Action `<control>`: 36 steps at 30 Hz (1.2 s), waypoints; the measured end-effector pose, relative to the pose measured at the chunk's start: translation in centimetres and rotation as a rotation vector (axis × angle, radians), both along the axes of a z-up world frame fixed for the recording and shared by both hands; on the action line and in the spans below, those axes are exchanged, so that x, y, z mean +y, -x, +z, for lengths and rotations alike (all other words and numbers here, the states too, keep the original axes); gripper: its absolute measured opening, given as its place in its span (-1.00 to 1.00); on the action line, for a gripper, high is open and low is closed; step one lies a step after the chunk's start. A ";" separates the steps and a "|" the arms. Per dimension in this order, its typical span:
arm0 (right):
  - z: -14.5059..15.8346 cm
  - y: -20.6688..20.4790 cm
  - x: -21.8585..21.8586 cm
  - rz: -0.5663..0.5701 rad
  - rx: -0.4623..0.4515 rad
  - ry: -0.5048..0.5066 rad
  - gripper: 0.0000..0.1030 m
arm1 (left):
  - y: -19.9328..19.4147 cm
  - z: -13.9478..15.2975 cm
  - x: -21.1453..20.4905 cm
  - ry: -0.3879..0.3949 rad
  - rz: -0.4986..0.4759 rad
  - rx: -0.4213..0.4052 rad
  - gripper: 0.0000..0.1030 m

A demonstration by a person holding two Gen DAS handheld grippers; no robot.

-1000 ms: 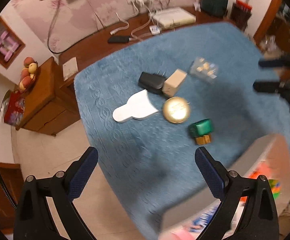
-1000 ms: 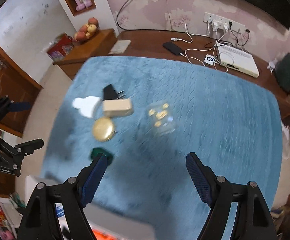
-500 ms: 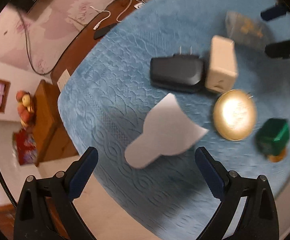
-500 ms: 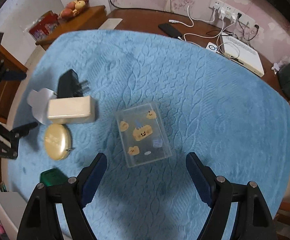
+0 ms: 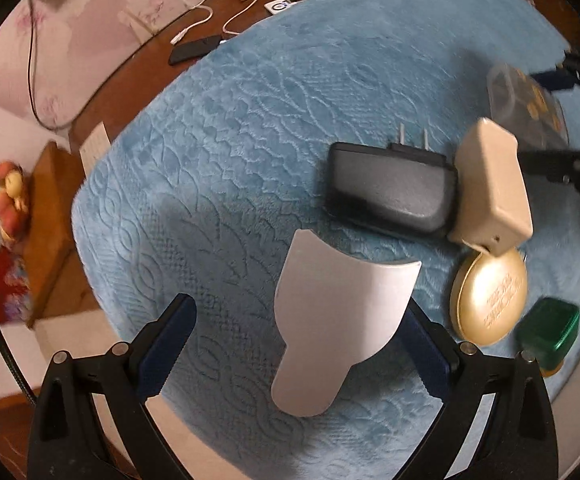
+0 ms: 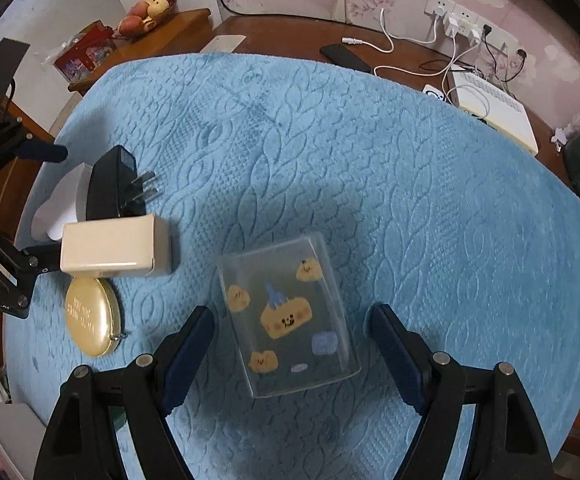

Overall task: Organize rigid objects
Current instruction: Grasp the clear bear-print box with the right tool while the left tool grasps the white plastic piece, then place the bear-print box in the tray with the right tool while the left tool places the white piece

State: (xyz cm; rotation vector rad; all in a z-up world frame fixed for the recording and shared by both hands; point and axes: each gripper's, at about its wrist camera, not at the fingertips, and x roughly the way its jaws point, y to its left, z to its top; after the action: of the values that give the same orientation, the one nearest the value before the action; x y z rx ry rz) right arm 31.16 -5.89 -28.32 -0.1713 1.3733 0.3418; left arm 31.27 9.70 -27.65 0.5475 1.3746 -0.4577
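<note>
Several rigid objects lie on a blue mat (image 5: 249,120). My left gripper (image 5: 296,350) is open with the white fan-shaped piece (image 5: 338,320) between its fingers. Beyond it lie a black plug adapter (image 5: 390,192), a beige box (image 5: 490,192), a gold round compact (image 5: 488,296) and a green box (image 5: 550,330). My right gripper (image 6: 292,354) is open around the clear case with bear stickers (image 6: 290,316). The adapter (image 6: 109,188), the beige box (image 6: 109,246) and the compact (image 6: 91,316) lie to its left.
A wooden table edge behind the mat carries a phone (image 6: 344,56), white cables (image 6: 410,60) and a white router box (image 6: 494,108). A wooden cabinet with fruit (image 6: 149,12) stands at the far left. The left gripper also shows in the right wrist view (image 6: 41,204).
Both grippers have come down close to the mat. The left one now straddles the white piece. The right one now straddles the clear case.
</note>
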 end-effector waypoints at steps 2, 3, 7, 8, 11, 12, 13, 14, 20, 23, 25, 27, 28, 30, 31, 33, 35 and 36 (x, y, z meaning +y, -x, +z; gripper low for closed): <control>0.2 0.2 0.0 0.000 -0.011 0.001 0.39 | 0.0 0.1 0.3 0.041 0.028 0.015 0.71; 0.2 0.1 0.0 0.001 -0.017 0.004 0.29 | 0.2 0.3 0.3 0.068 0.038 0.022 0.63; 0.6 0.3 -0.3 -0.001 -0.025 0.001 0.02 | 1.2 1.3 -0.4 0.097 0.051 -0.014 0.15; 0.6 0.4 -0.4 -0.004 -0.025 0.001 0.01 | 1.6 1.4 -0.8 0.080 0.053 -0.039 0.15; 0.7 0.6 -0.5 -0.010 -0.034 0.011 0.00 | 2.7 1.7 -1.7 0.035 0.042 -0.102 0.14; 0.9 0.7 -0.6 -0.012 -0.036 0.009 0.00 | 3.1 1.8 -2.1 0.020 0.044 -0.118 0.14; 0.9 0.8 -0.7 -0.014 -0.038 0.009 0.00 | 3.5 2.0 -2.3 0.008 0.049 -0.133 0.14; 1.1 1.1 -0.7 -0.014 -0.040 0.009 0.00 | 3.8 2.3 -2.5 -0.002 0.058 -0.149 0.14; 4.4 3.0 -0.4 -0.003 -0.095 -0.010 0.00 | 5.8 5.4 -1.6 0.001 0.132 -0.208 0.14; 6.8 4.1 -0.5 -0.007 -0.127 -0.037 0.00 | 6.9 7.7 -0.9 0.029 0.161 -0.235 0.14; 8.4 4.9 -0.4 -0.008 -0.151 -0.055 0.00 | 7.7 9.6 -0.9 0.047 0.175 -0.257 0.14; 10.7 6.1 -0.4 -0.008 -0.179 -0.094 0.00 | 8.6 11.5 -0.9 0.066 0.191 -0.274 0.14; 11.6 6.6 -0.4 -0.008 -0.191 -0.107 0.00 | 9.0 12.2 -1.0 0.070 0.199 -0.278 0.14; 14.0 8.1 -0.4 -0.005 -0.216 -0.146 0.00 | 10.0 13.7 -0.8 0.087 0.213 -0.284 0.14; 15.1 9.0 -0.5 -0.003 -0.227 -0.169 0.00 | 10.7 14.5 -0.8 0.095 0.220 -0.288 0.14; 16.7 10.5 -0.5 0.005 -0.240 -0.206 0.00 | 12.0 15.5 -1.0 0.104 0.229 -0.296 0.14; 18.3 12.4 -0.5 0.018 -0.248 -0.239 0.00 | 13.8 16.6 -1.2 0.119 0.241 -0.299 0.14; 18.8 13.4 -0.6 0.024 -0.251 -0.252 0.00 | 14.7 17.1 -1.4 0.124 0.248 -0.296 0.14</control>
State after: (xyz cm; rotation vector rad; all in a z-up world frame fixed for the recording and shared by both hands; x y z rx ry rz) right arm 17.73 -6.47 -9.49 -0.0200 1.0712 0.4929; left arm 16.56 8.33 -10.55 0.3218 1.1033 -0.2462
